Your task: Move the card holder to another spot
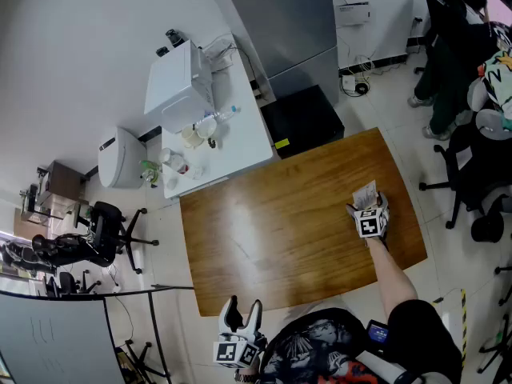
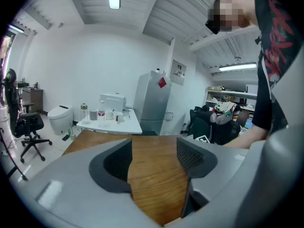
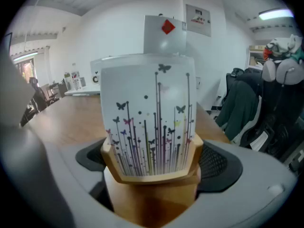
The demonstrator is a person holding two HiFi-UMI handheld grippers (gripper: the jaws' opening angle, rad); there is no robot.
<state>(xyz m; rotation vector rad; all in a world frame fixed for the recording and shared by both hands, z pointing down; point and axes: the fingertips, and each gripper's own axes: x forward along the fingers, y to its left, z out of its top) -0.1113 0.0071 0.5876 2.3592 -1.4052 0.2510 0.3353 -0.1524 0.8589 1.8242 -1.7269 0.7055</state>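
Note:
The card holder [image 3: 151, 174] is a light wooden stand with a white card printed with butterflies and stems upright in it. It stands on the brown table [image 1: 272, 230] near the right edge, also seen as the card holder [image 1: 365, 193] from above. My right gripper [image 3: 152, 164] is open around it, a dark pad on each side of the wooden base, neither visibly pressing. In the head view the right gripper [image 1: 369, 206] sits just behind the holder. My left gripper [image 1: 242, 314] hovers at the table's near edge, open, with only bare table between the fingers of the left gripper [image 2: 154, 158].
A white side table [image 1: 240, 146] with bottles, cups and a machine adjoins the far left corner. A black cabinet [image 1: 302, 118] stands behind the table. Office chairs [image 1: 472, 174] and a person [image 1: 448, 54] are to the right; another chair [image 1: 104, 230] is to the left.

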